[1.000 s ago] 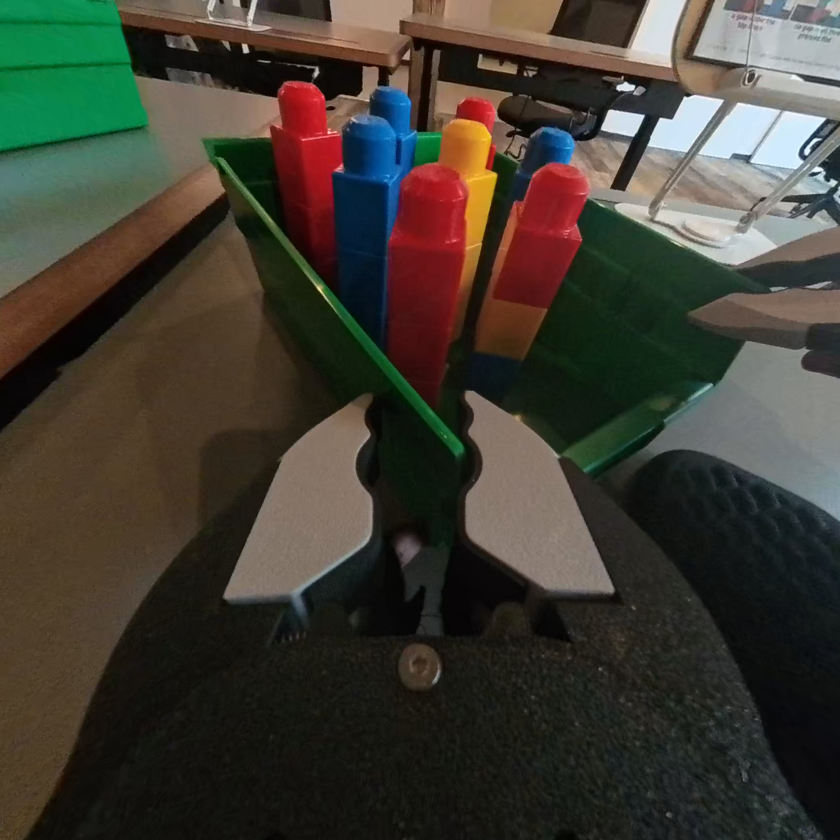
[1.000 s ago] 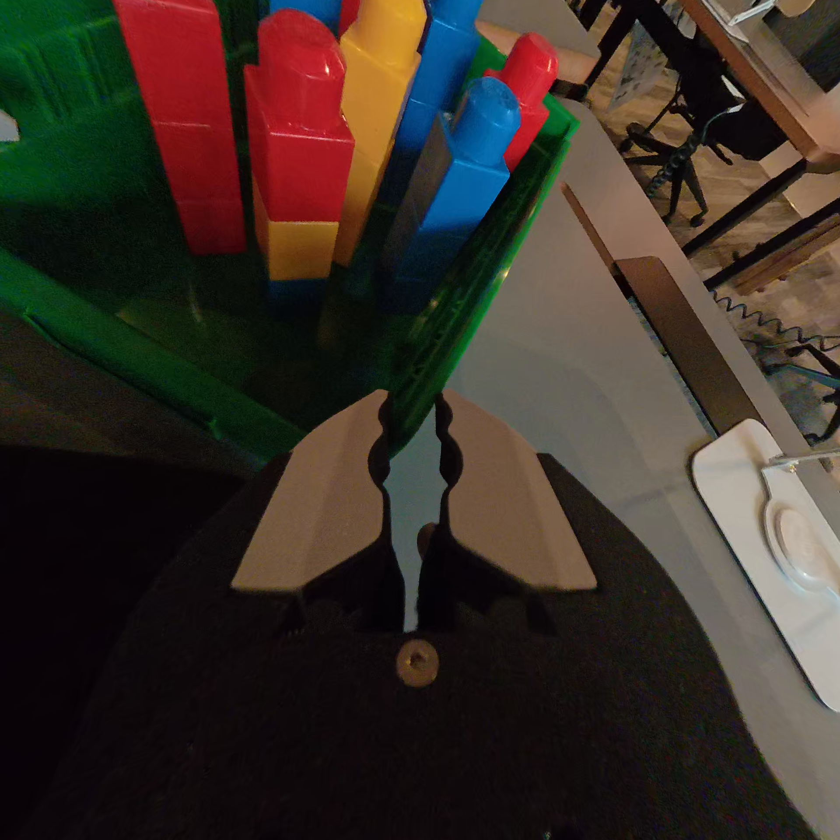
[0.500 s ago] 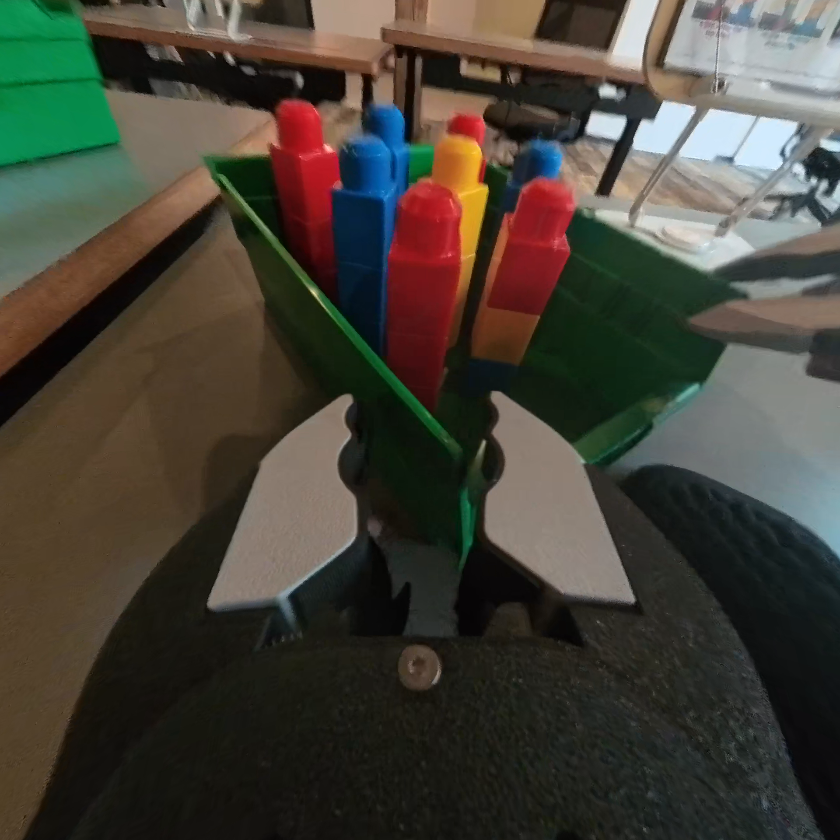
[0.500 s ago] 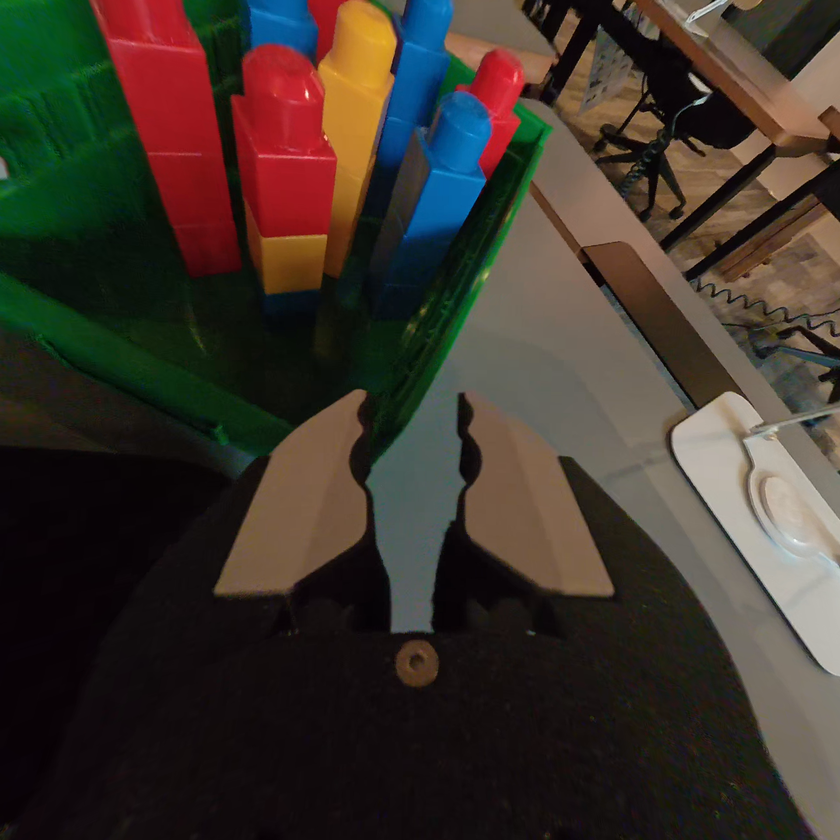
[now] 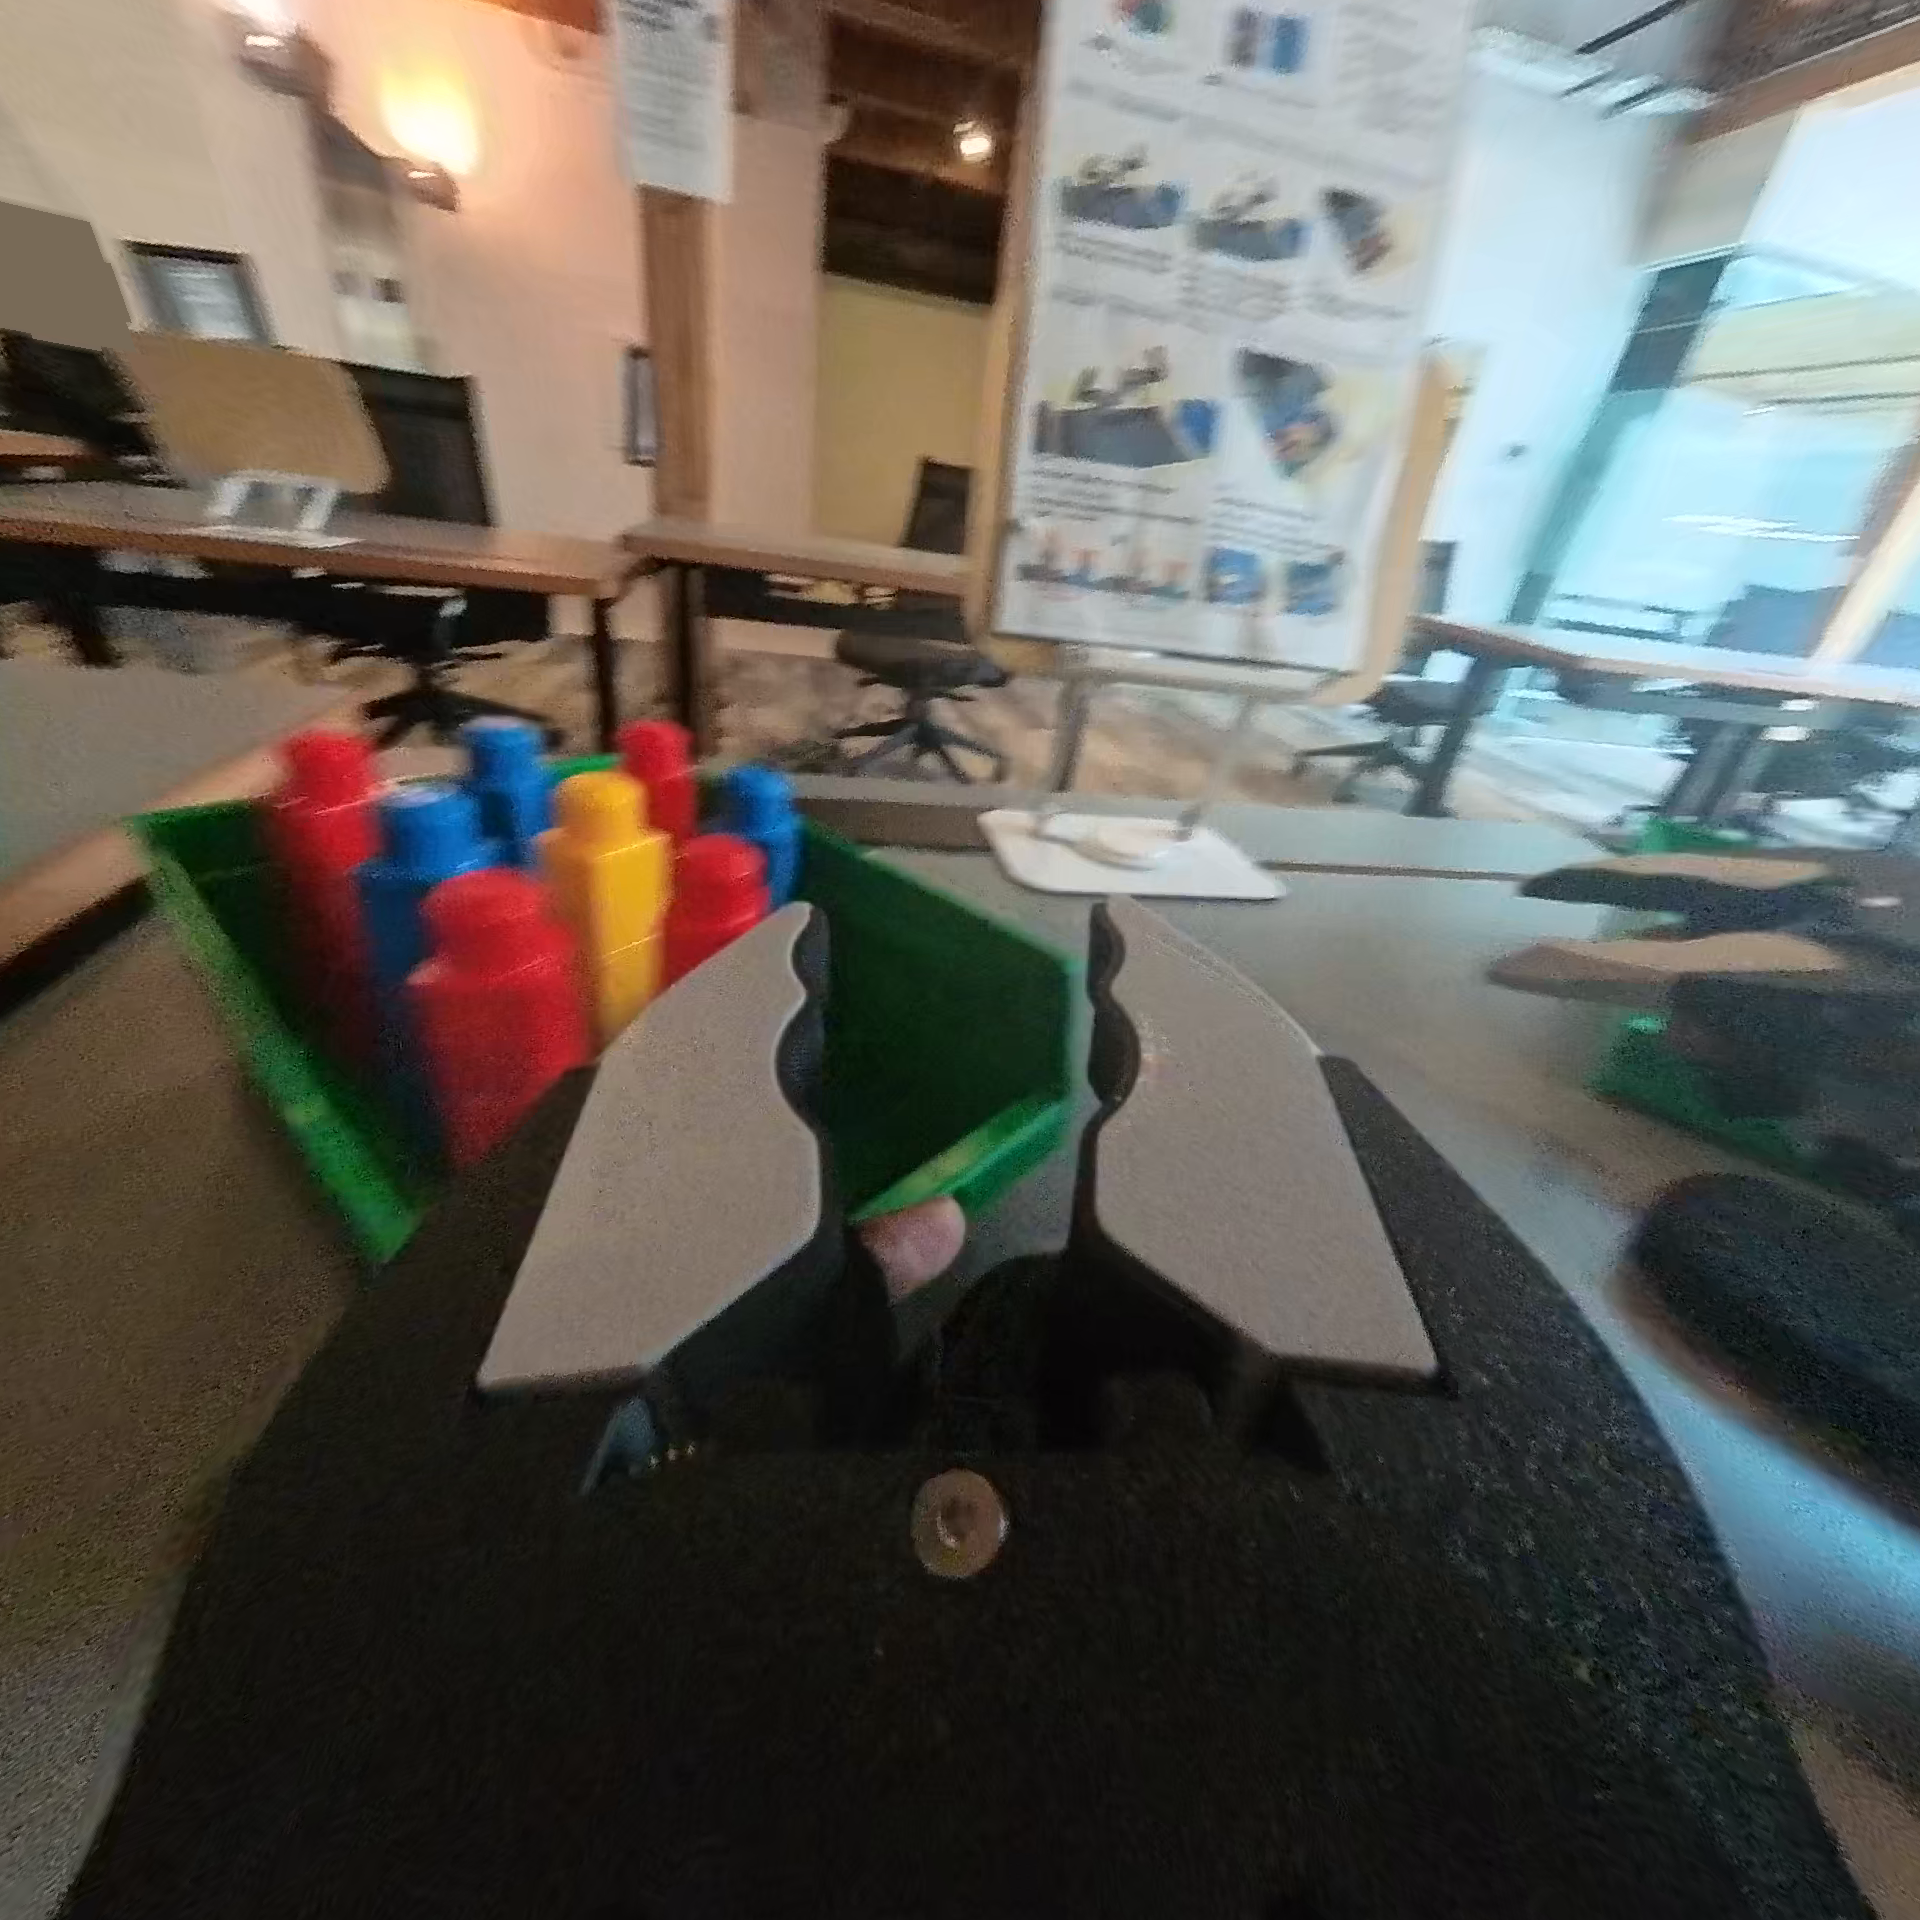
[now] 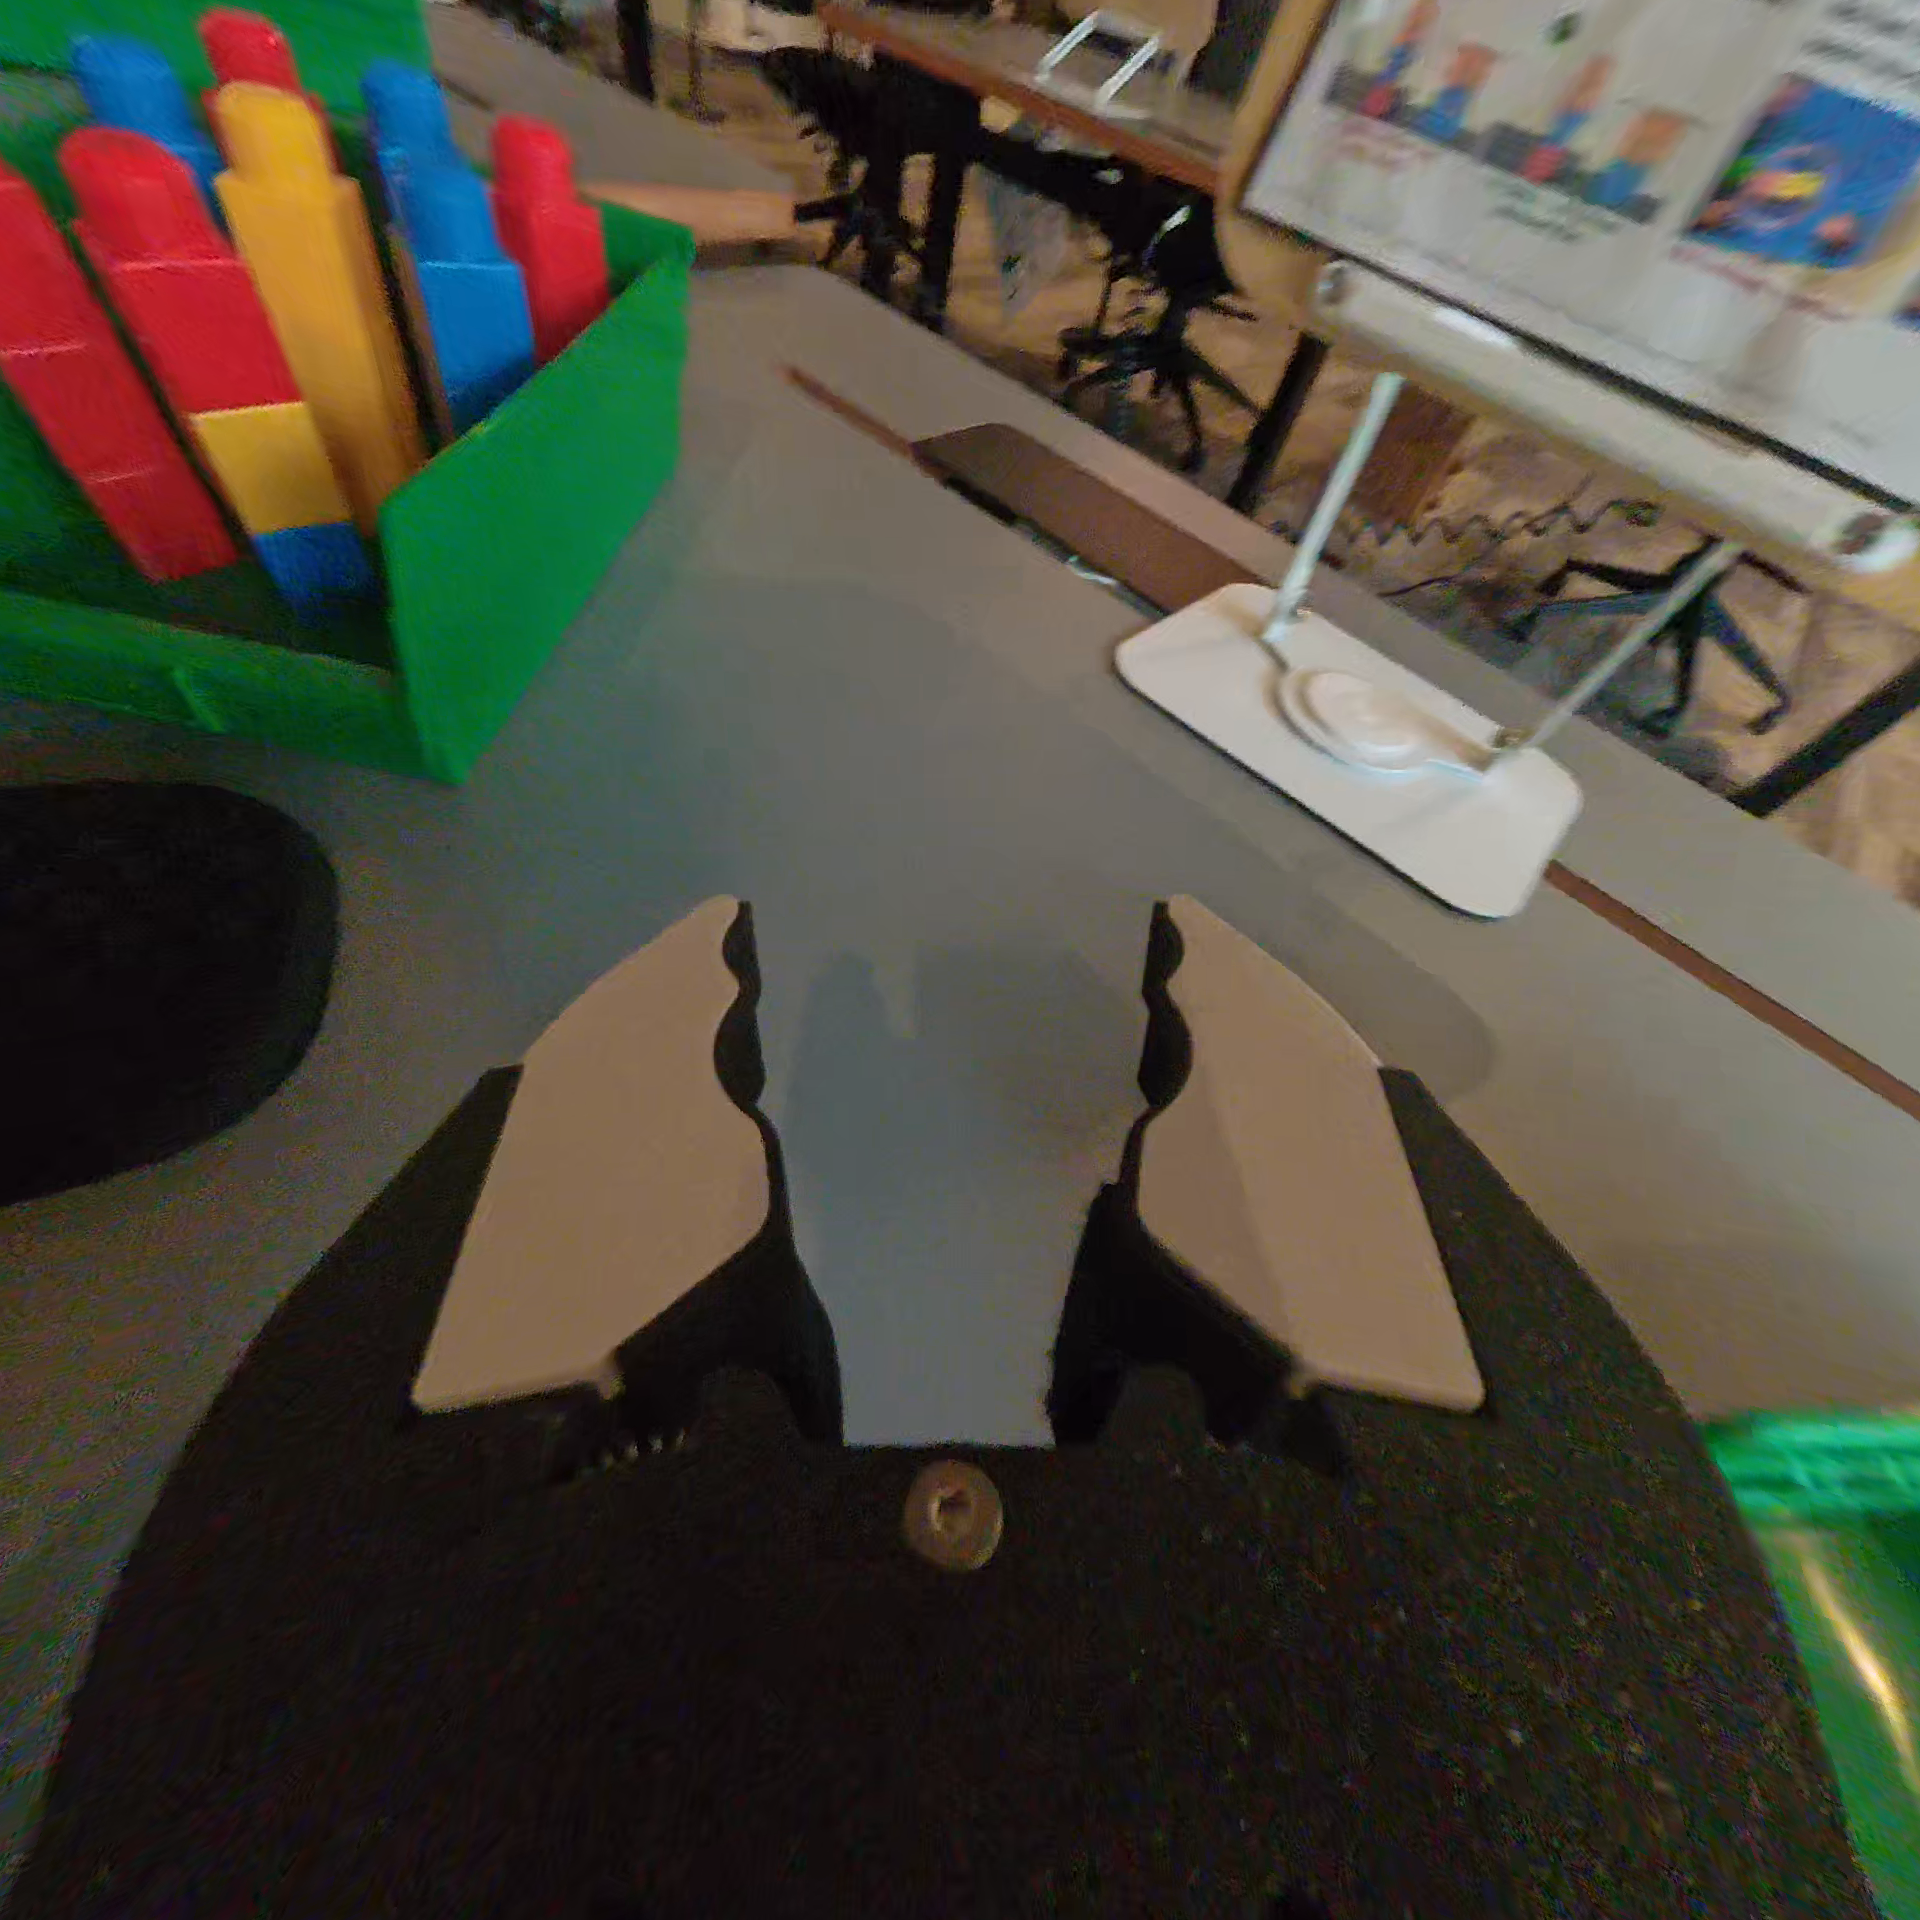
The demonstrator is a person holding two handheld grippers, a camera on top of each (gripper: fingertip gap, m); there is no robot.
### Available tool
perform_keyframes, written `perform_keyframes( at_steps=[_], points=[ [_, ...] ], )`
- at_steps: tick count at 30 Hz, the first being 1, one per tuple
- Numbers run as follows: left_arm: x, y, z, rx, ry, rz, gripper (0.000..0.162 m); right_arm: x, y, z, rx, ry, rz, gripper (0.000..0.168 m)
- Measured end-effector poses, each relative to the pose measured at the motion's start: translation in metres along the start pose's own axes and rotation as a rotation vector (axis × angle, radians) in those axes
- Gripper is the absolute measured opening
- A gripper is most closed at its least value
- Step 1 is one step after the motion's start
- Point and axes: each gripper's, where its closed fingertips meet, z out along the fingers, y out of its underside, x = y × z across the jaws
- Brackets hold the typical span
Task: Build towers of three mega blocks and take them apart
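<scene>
Both tools have let go of the green tray's walls and pulled back, their fingers spread and empty.

My left tool (image 5: 951,966) hangs just short of the green tray (image 5: 935,1023) on the desk (image 6: 852,665); my right tool (image 6: 945,971) is off to its side. The 3-block towers (image 5: 488,997) stand packed upright inside. To take one apart cleanly, I'd steady its base with 1 tool and pull the top block straight up.
</scene>
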Motion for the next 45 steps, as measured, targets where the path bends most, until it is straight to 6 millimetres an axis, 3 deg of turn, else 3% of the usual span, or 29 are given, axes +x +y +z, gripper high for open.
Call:
perform_keyframes(
  at_steps=[3,7,12,17,21,28,34,41,45],
  points=[
    [0.049,-0.016,0.034,-0.013,0.156,0.017,0.047,0.023,-0.006,-0.011,0.007,0.063,0.018,0.081],
    [0.082,-0.057,0.101,-0.033,0.211,0.174,0.053,0.059,-0.057,-0.019,0.048,0.144,0.009,0.094],
    [0.091,-0.101,0.167,-0.060,0.197,0.282,0.062,0.102,-0.117,-0.028,0.125,0.225,0.036,0.098],
    [0.077,-0.109,0.204,-0.148,0.162,0.258,0.080,0.131,-0.151,-0.028,0.167,0.268,0.087,0.105],
    [0.058,-0.110,0.218,-0.151,0.142,0.198,0.084,0.146,-0.157,-0.013,0.121,0.265,0.117,0.109],
    [0.019,-0.089,0.230,-0.187,0.069,0.183,0.081,0.157,-0.138,0.002,0.116,0.322,0.126,0.103],
    [0.008,-0.068,0.240,-0.246,0.048,0.226,0.077,0.158,-0.128,0.010,0.114,0.324,0.118,0.099],
    [0.004,-0.061,0.244,-0.271,0.040,0.236,0.076,0.163,-0.139,0.018,0.057,0.299,0.051,0.101],
    [0.004,-0.063,0.244,-0.261,0.044,0.223,0.075,0.169,-0.116,0.020,0.067,0.300,0.086,0.099]
  ],
)
